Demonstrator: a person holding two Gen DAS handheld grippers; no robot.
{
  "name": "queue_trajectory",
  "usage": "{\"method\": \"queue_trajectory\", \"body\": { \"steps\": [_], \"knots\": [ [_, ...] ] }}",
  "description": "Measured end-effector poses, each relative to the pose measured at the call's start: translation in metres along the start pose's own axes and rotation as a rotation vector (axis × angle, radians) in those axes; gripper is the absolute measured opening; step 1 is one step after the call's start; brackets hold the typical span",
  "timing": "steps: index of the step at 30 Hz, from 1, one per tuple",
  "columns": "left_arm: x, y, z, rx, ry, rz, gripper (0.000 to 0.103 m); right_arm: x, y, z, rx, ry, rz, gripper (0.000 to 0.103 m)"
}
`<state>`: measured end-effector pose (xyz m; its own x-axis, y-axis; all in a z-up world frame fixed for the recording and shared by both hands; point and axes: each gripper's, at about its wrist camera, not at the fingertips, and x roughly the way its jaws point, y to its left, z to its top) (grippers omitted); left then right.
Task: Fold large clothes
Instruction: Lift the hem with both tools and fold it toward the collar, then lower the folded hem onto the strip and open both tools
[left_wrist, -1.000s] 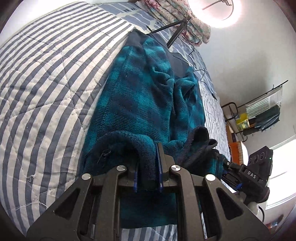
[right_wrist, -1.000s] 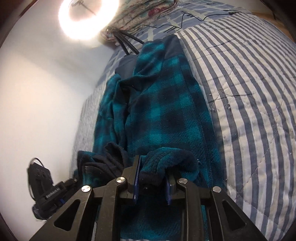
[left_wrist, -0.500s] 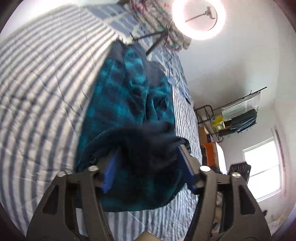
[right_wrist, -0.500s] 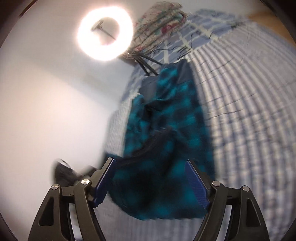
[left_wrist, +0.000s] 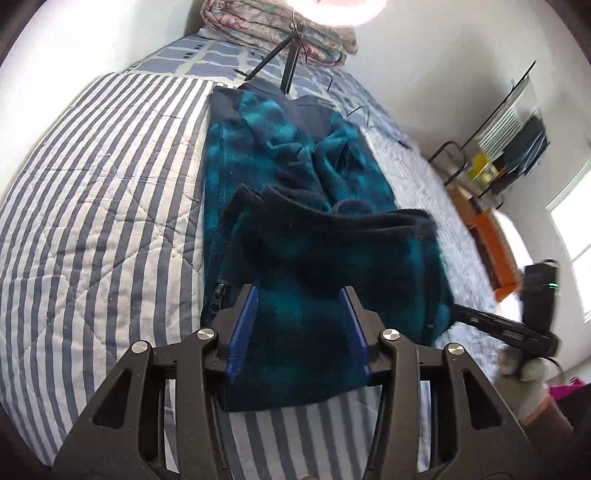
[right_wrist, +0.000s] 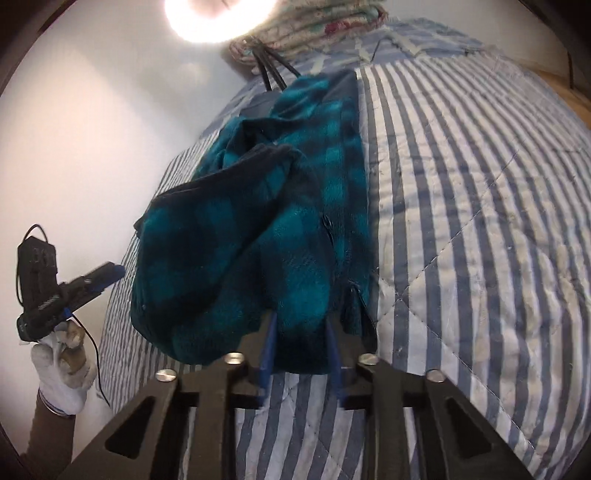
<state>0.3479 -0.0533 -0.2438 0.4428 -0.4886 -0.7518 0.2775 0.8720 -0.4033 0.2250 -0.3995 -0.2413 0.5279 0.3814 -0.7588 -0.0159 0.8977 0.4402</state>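
A teal and navy plaid fleece jacket (left_wrist: 295, 206) lies lengthwise on the striped quilt (left_wrist: 99, 206), its near end folded back over itself. My left gripper (left_wrist: 297, 299) is open just above the folded near end and holds nothing. In the right wrist view the same jacket (right_wrist: 258, 236) shows with the fold on top. My right gripper (right_wrist: 301, 326) is open at the jacket's near edge, empty. The left gripper (right_wrist: 107, 277) shows at the far left of that view, held by a gloved hand.
A ring light on a tripod (left_wrist: 291, 66) and a folded floral blanket (left_wrist: 277, 29) stand at the head of the bed. A rack with clothes (left_wrist: 509, 136) and an orange box (left_wrist: 495, 243) are beside the bed on the right. A cable (left_wrist: 354, 110) lies near the jacket.
Both grippers were shut on the jacket's hem a second ago. They opened, let the folded end drop onto the jacket, and pulled back toward the foot of the bed.
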Motion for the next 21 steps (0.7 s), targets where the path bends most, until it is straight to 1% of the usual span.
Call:
{"method": "queue_trajectory", "body": {
  "steps": [2, 3, 4, 6, 7, 8, 9, 10, 11, 12, 14, 16, 18, 20, 21],
  "knots": [
    [0.014, 0.0, 0.001, 0.003, 0.006, 0.03, 0.047, 0.003, -0.007, -0.013, 0.027, 0.009, -0.023, 0.017],
    [0.023, 0.001, 0.002, 0.007, 0.011, 0.066, 0.045, 0.007, -0.009, -0.017, 0.027, 0.016, -0.032, 0.017],
    [0.035, 0.003, 0.003, 0.009, 0.032, 0.11, 0.043, 0.008, -0.009, -0.016, 0.028, 0.02, -0.035, 0.017],
    [0.047, 0.006, 0.005, 0.008, 0.048, 0.143, 0.042, 0.005, -0.008, -0.01, 0.038, 0.036, -0.046, 0.019],
    [0.048, 0.006, 0.006, 0.01, 0.043, 0.145, 0.042, 0.003, -0.006, -0.006, 0.038, 0.039, -0.06, 0.025],
    [0.045, 0.005, 0.006, 0.016, 0.032, 0.147, 0.042, -0.005, -0.001, -0.003, 0.018, 0.023, -0.1, 0.029],
    [0.038, 0.003, 0.006, 0.022, 0.012, 0.135, 0.042, -0.016, 0.007, -0.001, -0.025, -0.017, -0.144, 0.033],
    [0.031, 0.002, 0.006, 0.024, -0.008, 0.116, 0.042, -0.027, 0.017, 0.001, -0.075, -0.055, -0.167, 0.033],
    [0.026, 0.001, 0.005, 0.028, -0.022, 0.101, 0.042, -0.035, 0.025, 0.001, -0.116, -0.086, -0.171, 0.033],
    [0.021, -0.001, 0.005, 0.034, -0.035, 0.086, 0.042, -0.043, 0.033, 0.001, -0.153, -0.117, -0.163, 0.033],
    [0.016, -0.006, 0.007, 0.056, -0.053, 0.074, 0.042, -0.05, 0.052, 0.007, -0.226, -0.182, -0.097, 0.035],
    [0.02, -0.011, 0.011, 0.082, -0.048, 0.082, 0.042, -0.043, 0.067, 0.017, -0.268, -0.207, -0.035, 0.035],
    [0.03, -0.014, 0.017, 0.093, -0.039, 0.09, 0.042, -0.026, 0.078, 0.032, -0.284, -0.196, -0.008, 0.035],
    [0.041, -0.015, 0.024, 0.106, -0.033, 0.106, 0.042, 0.003, 0.085, 0.051, -0.296, -0.131, -0.005, 0.034],
    [0.047, -0.016, 0.028, 0.112, -0.029, 0.118, 0.042, 0.011, 0.083, 0.055, -0.293, -0.117, -0.007, 0.033]
  ]
}}
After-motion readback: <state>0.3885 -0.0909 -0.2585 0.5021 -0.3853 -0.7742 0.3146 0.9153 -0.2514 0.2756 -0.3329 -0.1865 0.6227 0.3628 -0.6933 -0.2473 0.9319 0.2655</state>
